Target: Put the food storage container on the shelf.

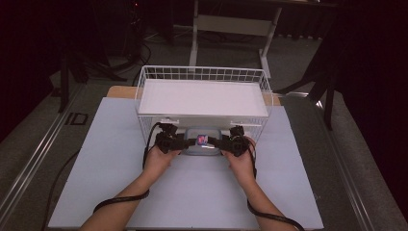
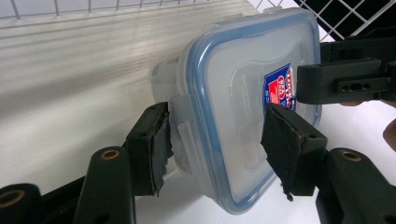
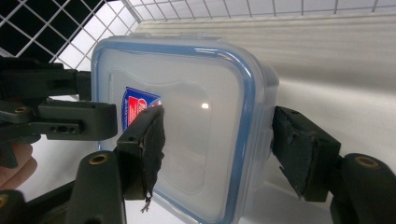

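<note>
A clear plastic food container with a blue-sealed lid and a red and blue label is held between both grippers at the front of a white wire basket. My left gripper is shut on its left end. In the left gripper view one pad presses the lid and the other the base of the container, with my left gripper clamped across it. My right gripper is shut on the right end. In the right gripper view my right gripper grips the container the same way.
The basket carries a white board on top, and the container sits in the low opening beneath it. A pale blue mat covers the table under the person's forearms. Dark floor and a table frame lie beyond.
</note>
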A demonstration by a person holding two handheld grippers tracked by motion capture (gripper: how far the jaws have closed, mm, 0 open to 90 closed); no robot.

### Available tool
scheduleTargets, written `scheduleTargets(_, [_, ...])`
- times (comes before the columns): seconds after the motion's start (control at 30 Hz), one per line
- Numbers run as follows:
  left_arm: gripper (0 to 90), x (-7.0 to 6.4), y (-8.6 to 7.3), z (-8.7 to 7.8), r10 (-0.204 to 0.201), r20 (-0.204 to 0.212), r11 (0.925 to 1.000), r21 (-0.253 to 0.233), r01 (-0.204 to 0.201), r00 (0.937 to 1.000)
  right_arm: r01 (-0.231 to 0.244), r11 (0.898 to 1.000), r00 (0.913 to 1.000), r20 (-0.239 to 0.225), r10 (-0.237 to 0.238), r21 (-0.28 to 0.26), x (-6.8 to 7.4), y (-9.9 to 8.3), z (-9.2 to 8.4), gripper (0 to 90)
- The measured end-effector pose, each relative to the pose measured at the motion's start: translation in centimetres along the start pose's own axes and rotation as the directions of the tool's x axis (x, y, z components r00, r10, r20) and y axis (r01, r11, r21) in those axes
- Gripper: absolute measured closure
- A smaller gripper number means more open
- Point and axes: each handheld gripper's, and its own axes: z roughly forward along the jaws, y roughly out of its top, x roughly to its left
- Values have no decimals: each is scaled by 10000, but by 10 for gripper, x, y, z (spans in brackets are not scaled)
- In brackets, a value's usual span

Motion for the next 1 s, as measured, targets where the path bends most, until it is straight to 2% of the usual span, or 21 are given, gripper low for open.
scheduleTargets(0.03, [437,1,1,0,184,91,9998,-21,-184,9998,-53,10000,10000,-28,53,-44,0,1,0,358])
scheduleTargets(0.07, [436,3,1,0,122,71,9999,-26,-122,9999,-85,10000,10000,9,85,-8,-1,2,1,357])
scheduleTargets(0.13, [435,5,1,1,36,292,9999,-116,-33,9996,-187,9998,9998,6,187,-50,-1,3,2,356])
scheduleTargets(0.27, [428,7,1,2,255,243,9992,-322,-247,9994,-309,9992,9995,-70,307,-254,-4,2,4,351])
scheduleTargets(0.3, [421,6,0,2,768,-83,9955,-548,-772,9970,-230,9991,9997,-51,228,-365,-4,1,4,348])
scheduleTargets(0.33, [421,3,0,2,1059,-297,9920,-659,-1077,9939,-138,9990,9999,2,138,-427,-3,1,4,342])
scheduleTargets(0.4, [420,2,1,4,872,-19,9941,-648,-871,9962,111,9988,9995,309,-96,-475,-1,1,5,333])
scheduleTargets(0.43, [417,4,2,4,934,-233,9935,-634,-947,9954,234,9985,9989,411,-214,-490,1,1,4,379])
scheduleTargets(0.47, [419,4,2,5,1213,-595,9899,-664,-1252,9908,364,9982,9967,736,-328,-480,3,2,4,393])
scheduleTargets(0.5, [416,3,3,6,1295,-619,9889,-658,-1335,9896,433,9985,9951,905,-400,-349,4,3,4,393])
scheduleTargets(0.53, [410,3,3,7,1155,-401,9907,-683,-1181,9925,335,9992,9952,927,-313,-224,3,3,5,389])
scheduleTargets(0.6, [409,4,3,9,1199,-527,9895,-751,-1237,9914,307,9993,9949,965,-284,-224,2,3,5,383])
scheduleTargets(0.63, [408,4,3,9,1054,-641,9910,-763,-1102,9924,307,9994,9952,936,-288,-185,2,3,6,374])
scheduleTargets(0.67, [400,6,4,11,1061,-447,9911,-754,-1093,9933,48,10000,9967,805,-41,-76,3,3,7,372])
scheduleTargets(0.7, [392,6,4,11,1074,-472,9908,-773,-1108,9931,322,9992,9947,988,-297,-239,1,3,7,371])
scheduleTargets(0.8, [387,6,4,11,929,-487,9916,-854,-968,9945,123,9998,9957,915,-106,-177,2,3,8,374])
scheduleTargets(0.87, [385,5,4,11,803,-641,9926,-864,-857,9947,369,9988,9946,982,-336,-314,1,3,8,375])
scheduleTargets(0.9, [377,8,5,11,1096,-815,9896,-845,-1164,9906,372,9988,9942,1025,-337,-319,2,3,8,375])
scheduleTargets(0.97, [351,10,5,11,1048,-797,9906,-792,-1111,9913,398,9985,9939,1041,-357,-374,2,4,7,375])
scheduleTargets(1.0, [338,11,5,11,1081,-921,9897,-840,-1159,9899,418,9984,9936,1065,-376,-376,2,4,7,374])
